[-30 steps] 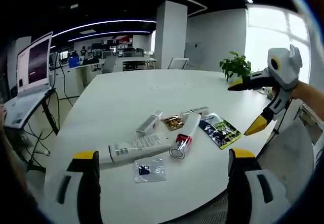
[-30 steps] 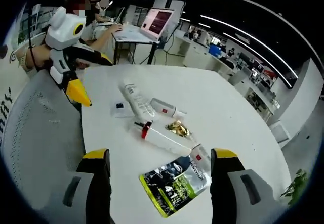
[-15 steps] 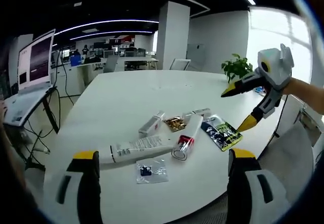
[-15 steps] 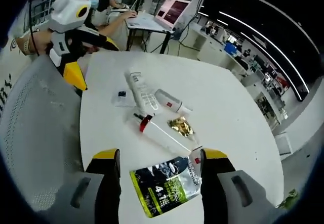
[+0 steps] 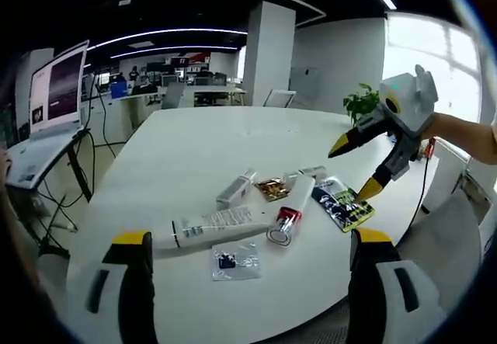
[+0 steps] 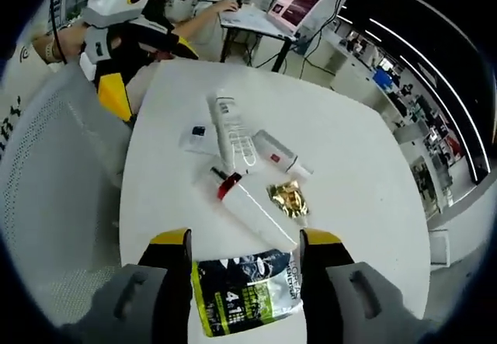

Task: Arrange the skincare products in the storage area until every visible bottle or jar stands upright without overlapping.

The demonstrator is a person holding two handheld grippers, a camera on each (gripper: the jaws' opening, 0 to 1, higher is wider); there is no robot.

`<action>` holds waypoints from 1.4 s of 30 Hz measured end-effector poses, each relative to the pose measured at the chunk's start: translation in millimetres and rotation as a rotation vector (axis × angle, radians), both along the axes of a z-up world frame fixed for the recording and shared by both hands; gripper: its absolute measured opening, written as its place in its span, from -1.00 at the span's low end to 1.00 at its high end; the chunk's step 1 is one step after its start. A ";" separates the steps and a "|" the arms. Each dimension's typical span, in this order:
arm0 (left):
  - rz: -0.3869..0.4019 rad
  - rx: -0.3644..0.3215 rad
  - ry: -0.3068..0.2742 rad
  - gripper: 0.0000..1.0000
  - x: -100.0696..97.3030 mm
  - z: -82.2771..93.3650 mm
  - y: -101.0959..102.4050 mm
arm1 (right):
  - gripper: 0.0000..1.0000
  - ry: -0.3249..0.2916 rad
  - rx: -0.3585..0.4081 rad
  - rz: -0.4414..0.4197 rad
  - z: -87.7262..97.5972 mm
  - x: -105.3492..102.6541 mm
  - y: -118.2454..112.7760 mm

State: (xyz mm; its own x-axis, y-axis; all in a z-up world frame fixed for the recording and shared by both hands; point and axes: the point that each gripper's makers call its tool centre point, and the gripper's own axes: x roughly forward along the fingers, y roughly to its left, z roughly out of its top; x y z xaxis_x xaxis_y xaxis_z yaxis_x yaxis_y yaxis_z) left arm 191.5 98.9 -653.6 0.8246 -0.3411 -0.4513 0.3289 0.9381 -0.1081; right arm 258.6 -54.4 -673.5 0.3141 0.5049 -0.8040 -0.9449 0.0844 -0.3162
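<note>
At the centre of the left gripper view, on a round white table (image 5: pixel 202 138), the skincare things lie in a loose cluster, none of them upright. A long white tube (image 5: pixel 208 226) lies on its side at lower centre, its cap end pointing left. Just right of it a white bottle with a red band (image 5: pixel 289 210) lies tilted, near a small gold foil packet (image 5: pixel 271 189) and a small white tube (image 5: pixel 234 190) above. A clear sachet (image 5: pixel 235 261) sits flat below the long tube, and a dark green-and-yellow pouch (image 5: pixel 342 202) lies at the right end of the group. The left gripper (image 5: pixel 248 282) hangs at the bottom of the frame with its yellow-tipped jaws wide apart, holding nothing. At the right of that frame the right gripper (image 5: pixel 354 167) hovers over the pouch, jaws spread (a person's forearm shows behind it).

In the right gripper view the right gripper (image 6: pixel 245 243) has its jaws parted on either side of the pouch (image 6: pixel 245 291) at bottom centre; whether they touch it I cannot tell. The left gripper (image 6: pixel 144 72) shows at upper left, beside a grey mesh chair (image 6: pixel 54 204).
</note>
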 end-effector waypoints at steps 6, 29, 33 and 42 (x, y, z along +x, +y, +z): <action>0.006 -0.001 0.003 0.98 0.4 -0.7 1.9 | 0.07 -0.014 -0.036 0.046 -2.7 10.3 5.6; 0.025 -0.001 0.033 0.98 3.2 -11.4 9.1 | -0.01 0.062 -0.211 0.297 -46.0 21.4 28.7; 0.025 0.004 0.042 0.97 2.3 -14.6 9.9 | -0.04 0.073 -0.222 0.311 -52.8 24.6 30.8; 0.031 -0.001 0.054 0.97 2.6 -18.0 10.9 | -0.11 0.094 -0.295 0.372 -71.1 25.8 35.0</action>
